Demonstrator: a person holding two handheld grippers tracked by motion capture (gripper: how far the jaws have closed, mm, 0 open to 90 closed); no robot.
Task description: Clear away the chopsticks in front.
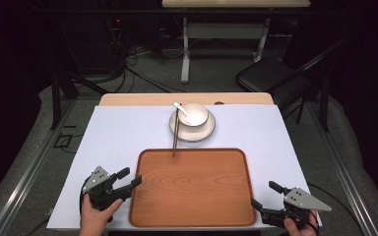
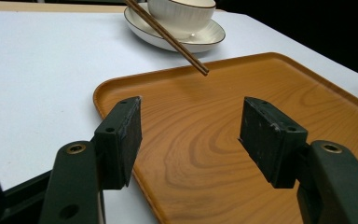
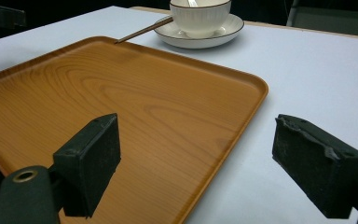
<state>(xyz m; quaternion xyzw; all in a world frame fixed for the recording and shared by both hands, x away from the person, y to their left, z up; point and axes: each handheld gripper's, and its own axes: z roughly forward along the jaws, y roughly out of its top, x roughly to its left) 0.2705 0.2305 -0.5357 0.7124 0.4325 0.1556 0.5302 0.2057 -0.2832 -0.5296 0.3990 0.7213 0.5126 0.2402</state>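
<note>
Looking for brands, labels or writing: none legible on tray (image 1: 192,196), bowl (image 1: 194,114) or saucer (image 1: 203,133).

Counter (image 1: 123,137) covered by a plain white sheet, bare wood edge showing along the far side, upper centre of the high view. Beyond it, grey carpet, black cables at upper left, a white-legged table at top centre, a black chair (image 1: 266,76) at upper right, dark surroundings on both sides.

Wooden tray at lower centre of the high view, orange-brown with visible grain and a raised rim, nothing lying on its floor. White bowl on a white saucer just beyond the tray's far edge, upper centre, both with a thin dark rim line. Spoon (image 1: 180,109) resting in the bowl, handle toward upper left. Chopsticks (image 1: 175,135) leaning from the saucer's left side down toward the tray, tips hanging over its far rim; seen at top centre of the left gripper view, tips raised above the tray.

Left hand-held gripper (image 1: 131,178) at lower left, held in a hand (image 1: 96,216), jaws spread wide with nothing between them, set at the tray's left rim. Right hand-held gripper (image 1: 264,194) at lower right, jaws likewise spread and holding nothing, just beside the tray's near right corner, over the white sheet. Grey three-cornered plates on top of both.
</note>
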